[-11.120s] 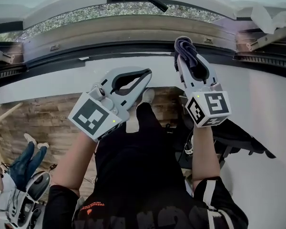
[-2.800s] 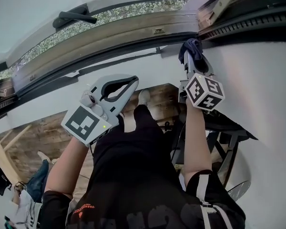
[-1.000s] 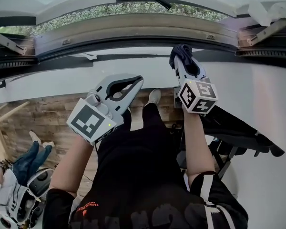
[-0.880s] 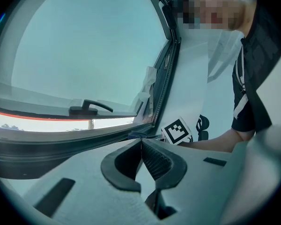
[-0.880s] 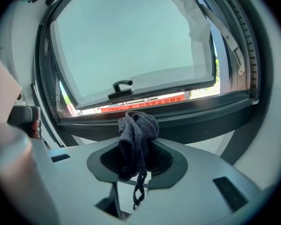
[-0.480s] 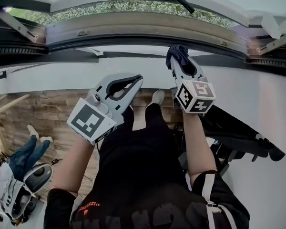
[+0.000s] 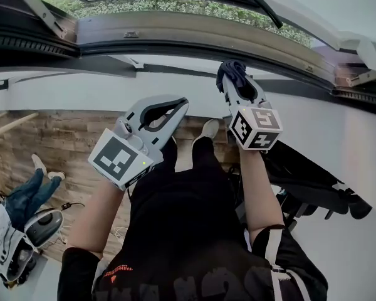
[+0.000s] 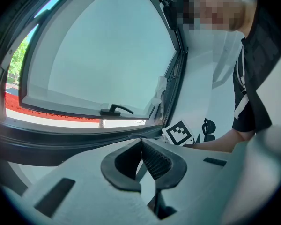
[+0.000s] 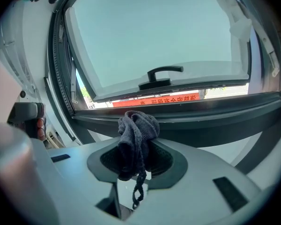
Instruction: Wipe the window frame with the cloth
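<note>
One works: the right gripper (image 7: 230,79) pinches the bunched cloth (image 9: 138,128) at the window frame's (image 7: 175,46) lower edge. The left gripper (image 8: 141,146) is pressed together, empty. Wiping seems underway, extent unclear.

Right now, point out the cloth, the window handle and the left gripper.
cloth (image 9: 139,125): right gripper view, bunched top.
window handle (image 9: 166,71): right gripper view, black lever.
left gripper (image 8: 141,142): left gripper view, between fingertips.
</note>
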`<act>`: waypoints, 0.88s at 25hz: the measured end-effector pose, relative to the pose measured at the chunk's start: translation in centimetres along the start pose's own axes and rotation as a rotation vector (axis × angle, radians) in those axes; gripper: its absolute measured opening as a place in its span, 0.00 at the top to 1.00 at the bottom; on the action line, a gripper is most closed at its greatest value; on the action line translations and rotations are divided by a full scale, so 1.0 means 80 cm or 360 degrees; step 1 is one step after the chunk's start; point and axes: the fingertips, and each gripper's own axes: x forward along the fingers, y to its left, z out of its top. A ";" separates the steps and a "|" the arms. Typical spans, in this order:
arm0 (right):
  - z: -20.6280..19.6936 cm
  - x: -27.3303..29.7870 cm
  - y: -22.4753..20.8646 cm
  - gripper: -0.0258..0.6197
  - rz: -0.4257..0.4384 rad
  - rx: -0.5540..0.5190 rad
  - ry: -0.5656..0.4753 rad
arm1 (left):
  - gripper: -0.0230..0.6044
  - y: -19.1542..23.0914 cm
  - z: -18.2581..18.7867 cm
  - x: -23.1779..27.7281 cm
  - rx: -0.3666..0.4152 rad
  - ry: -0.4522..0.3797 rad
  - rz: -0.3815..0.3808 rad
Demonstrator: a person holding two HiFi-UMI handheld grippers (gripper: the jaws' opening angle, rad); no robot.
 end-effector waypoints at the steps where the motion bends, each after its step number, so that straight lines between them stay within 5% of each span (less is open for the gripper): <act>1: 0.000 0.003 0.006 0.79 0.0007 -0.0006 0.0004 | 0.93 0.003 -0.001 -0.005 -0.0003 -0.0015 0.0002; 22: -0.001 0.065 0.137 0.79 0.0221 -0.0157 0.0093 | 0.93 0.069 -0.009 -0.094 -0.0053 -0.0116 0.0183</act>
